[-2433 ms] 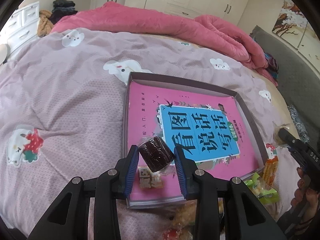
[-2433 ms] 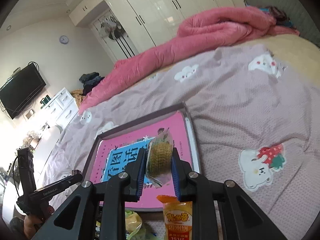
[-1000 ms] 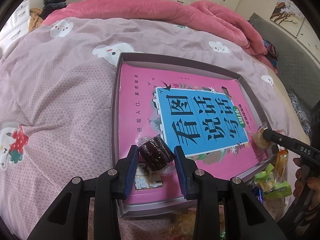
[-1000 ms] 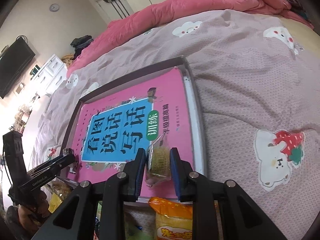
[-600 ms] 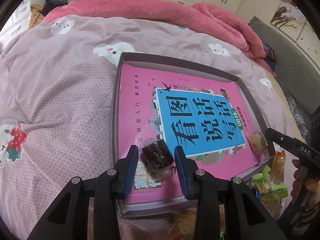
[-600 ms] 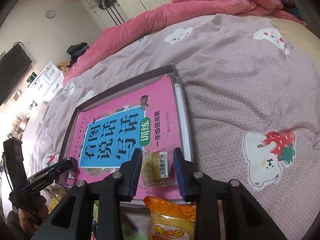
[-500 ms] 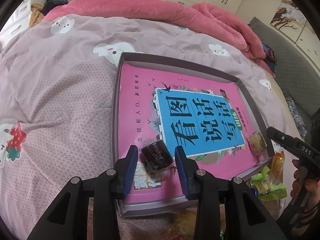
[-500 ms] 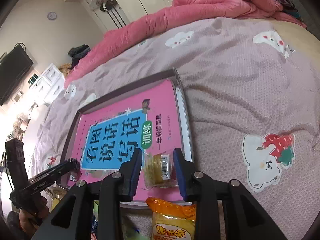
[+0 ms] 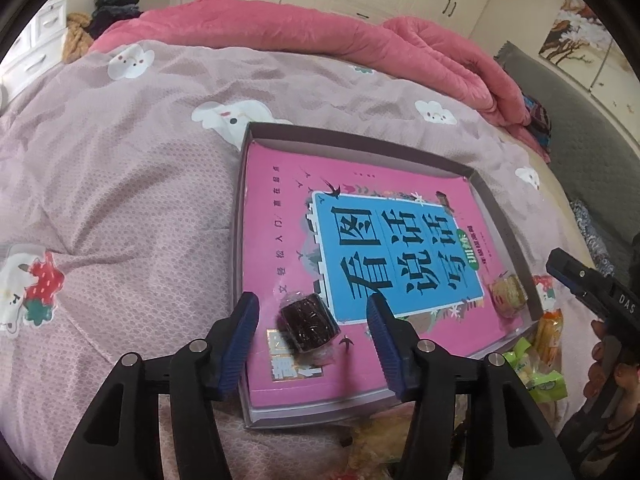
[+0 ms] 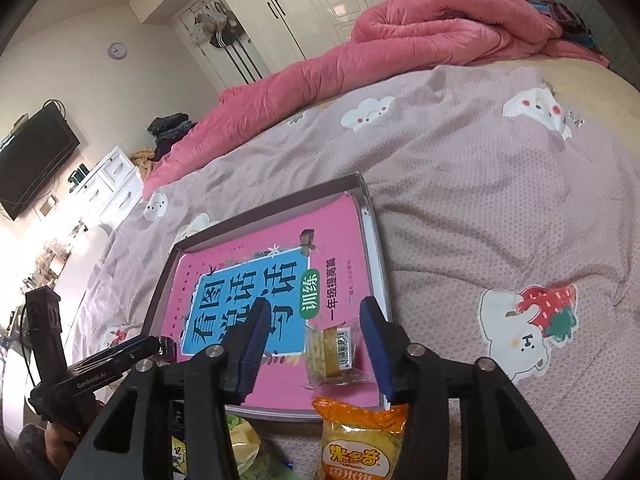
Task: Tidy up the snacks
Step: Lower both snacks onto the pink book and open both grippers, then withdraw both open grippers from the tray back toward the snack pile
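A shallow grey box with a pink and blue book cover inside lies on the bed; it also shows in the right wrist view. My left gripper is open, with a dark brown wrapped snack lying in the box's near left corner between its jaws. My right gripper is open, with a yellow wrapped cake lying in the box's near right corner between its jaws. The cake also shows in the left wrist view.
Loose snack packets lie on the bedspread before the box: an orange packet, green and yellow packets and a yellowish one. A pink quilt is bunched at the far side of the bed.
Both grippers have opened and let go. The dark snack and the yellow cake now lie in the box's near corners. Both grippers have drawn back a little.
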Available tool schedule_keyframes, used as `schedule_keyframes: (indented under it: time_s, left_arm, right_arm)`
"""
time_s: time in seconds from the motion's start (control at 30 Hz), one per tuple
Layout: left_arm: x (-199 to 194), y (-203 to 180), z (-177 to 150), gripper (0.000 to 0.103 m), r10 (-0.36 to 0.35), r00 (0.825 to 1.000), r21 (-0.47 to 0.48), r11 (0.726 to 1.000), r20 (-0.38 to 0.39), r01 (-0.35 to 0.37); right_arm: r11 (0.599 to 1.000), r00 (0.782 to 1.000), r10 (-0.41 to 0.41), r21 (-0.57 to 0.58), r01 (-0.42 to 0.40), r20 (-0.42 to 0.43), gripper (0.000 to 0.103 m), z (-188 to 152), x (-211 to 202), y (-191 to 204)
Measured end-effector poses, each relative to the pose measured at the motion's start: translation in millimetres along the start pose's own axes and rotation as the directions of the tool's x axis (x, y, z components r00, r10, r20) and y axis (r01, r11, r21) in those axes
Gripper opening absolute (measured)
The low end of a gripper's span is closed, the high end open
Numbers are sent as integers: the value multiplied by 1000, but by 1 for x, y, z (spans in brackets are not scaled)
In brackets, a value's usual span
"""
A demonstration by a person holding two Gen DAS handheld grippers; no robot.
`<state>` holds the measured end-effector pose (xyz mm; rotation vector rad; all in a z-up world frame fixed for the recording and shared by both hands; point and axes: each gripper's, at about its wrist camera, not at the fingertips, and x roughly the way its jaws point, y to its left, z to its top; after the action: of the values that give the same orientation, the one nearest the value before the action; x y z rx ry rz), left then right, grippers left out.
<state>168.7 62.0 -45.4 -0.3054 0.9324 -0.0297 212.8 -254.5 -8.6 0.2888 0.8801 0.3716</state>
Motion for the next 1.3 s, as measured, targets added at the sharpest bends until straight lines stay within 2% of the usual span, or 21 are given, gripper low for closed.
schedule_keyframes:
  time_s: [0.13,0.27,0.7,1.0,1.3]
  left_arm:
    - [-6,4,2,59,-4,1000,-10,1000,18,4]
    - [-16,3,4,66,1,999,-9,1000,43,0]
    - [-42,2,9,68,-11,995,5,1000,101,10]
    - [-60,0,6,68,-24,991,22,1000,131,21]
    - [-73,-3,0,69,-19,989,55,998,146,11]
  right_arm:
    - [1000,1000,-7,-8,7,22,49,-1,-6,3]
    - [1000,999,-21,-10,22,44,54,-3,-13,5]
    - [999,994,-49,-8,50,101,61,-8,-32,13]
    - [999,990,-36,-17,38,137,63,-12,-47,21]
    - [999,990,-22,-43,28,138,64,-20,-55,32]
